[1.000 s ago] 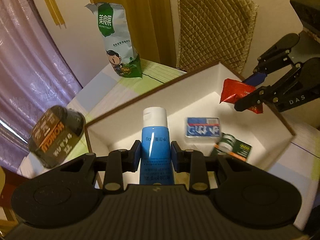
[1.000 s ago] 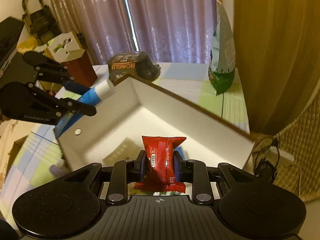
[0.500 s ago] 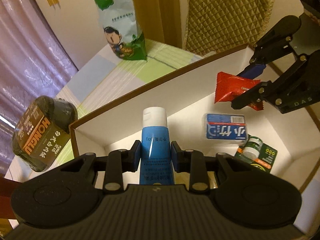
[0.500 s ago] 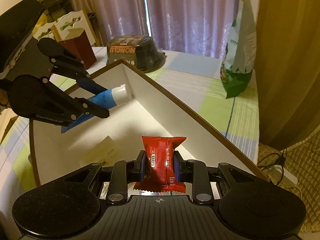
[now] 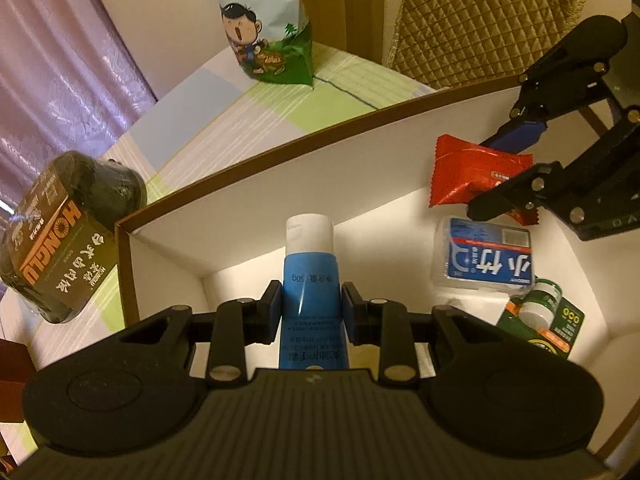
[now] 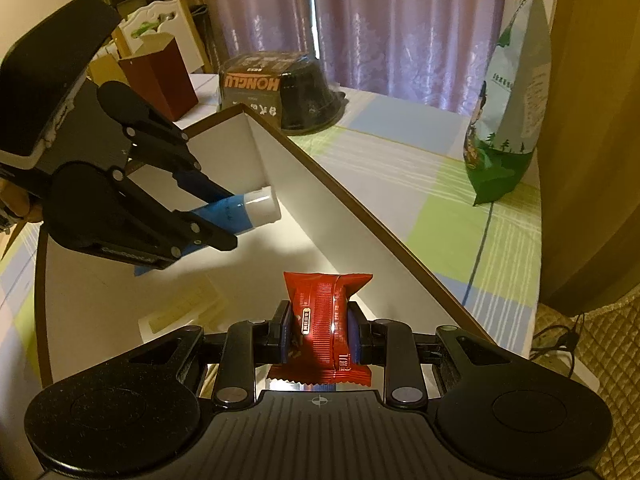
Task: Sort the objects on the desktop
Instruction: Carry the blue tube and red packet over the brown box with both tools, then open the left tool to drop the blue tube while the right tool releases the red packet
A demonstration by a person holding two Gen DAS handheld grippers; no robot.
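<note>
A table (image 6: 420, 184) wears a pastel checked cloth. On it rest a white box (image 5: 256, 204), a dark bowl (image 5: 68, 232) and a snack bag (image 5: 268, 28).

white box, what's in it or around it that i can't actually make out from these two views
- Left wrist view: the white box floor nearest the camera is hidden by the left claw and its blue tube.
- Left wrist view: the green tape card is partly covered by the blue-labelled pack.
- Right wrist view: the box floor is hidden behind the right claw holding the red snack packet.
</note>
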